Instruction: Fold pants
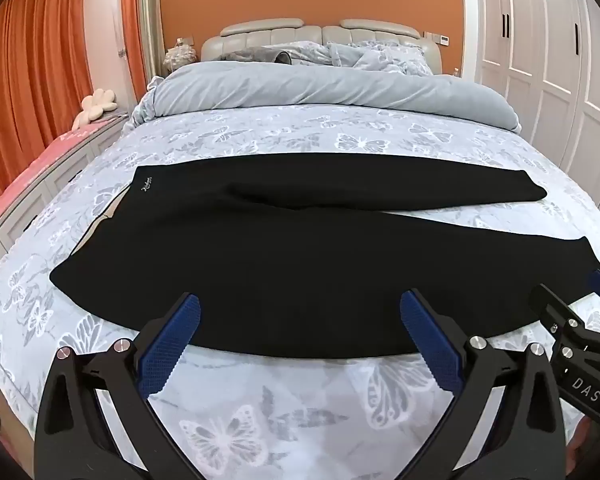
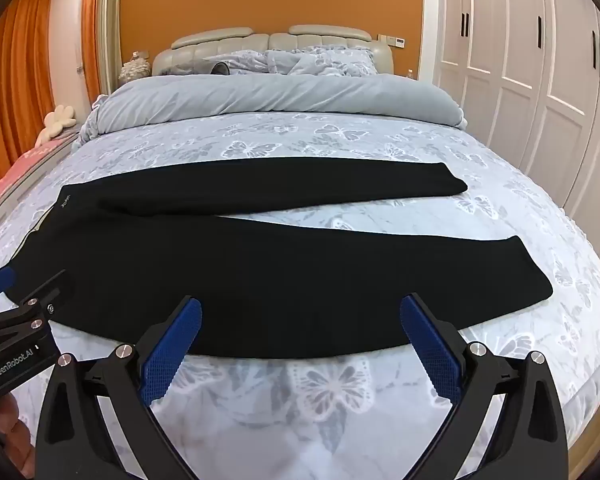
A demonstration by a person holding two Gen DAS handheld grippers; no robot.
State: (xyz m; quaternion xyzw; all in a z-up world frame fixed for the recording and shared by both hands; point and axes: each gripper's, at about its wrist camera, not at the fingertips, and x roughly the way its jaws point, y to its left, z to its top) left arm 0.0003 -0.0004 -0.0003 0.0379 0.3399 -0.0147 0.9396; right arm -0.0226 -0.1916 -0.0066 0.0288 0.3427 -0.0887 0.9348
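Note:
Black pants [image 1: 284,256] lie flat across the bed, waistband at the left, both legs spread apart toward the right. In the right wrist view the same pants [image 2: 236,268] show both leg ends at the right. My left gripper [image 1: 300,312] hovers open over the near edge of the near leg, nothing between its blue pads. My right gripper [image 2: 300,316] is open too, above the same near edge further right. The right gripper's fingers [image 1: 560,312] appear at the right in the left wrist view. At the left edge of the right wrist view, the left gripper [image 2: 24,296] shows.
The butterfly-print bedsheet [image 1: 284,412] covers the bed. A rolled grey duvet [image 1: 324,88] and pillows lie toward the headboard. Orange curtains [image 1: 28,80] and a pink-topped bench stand on the left, white wardrobe doors [image 2: 540,80] on the right.

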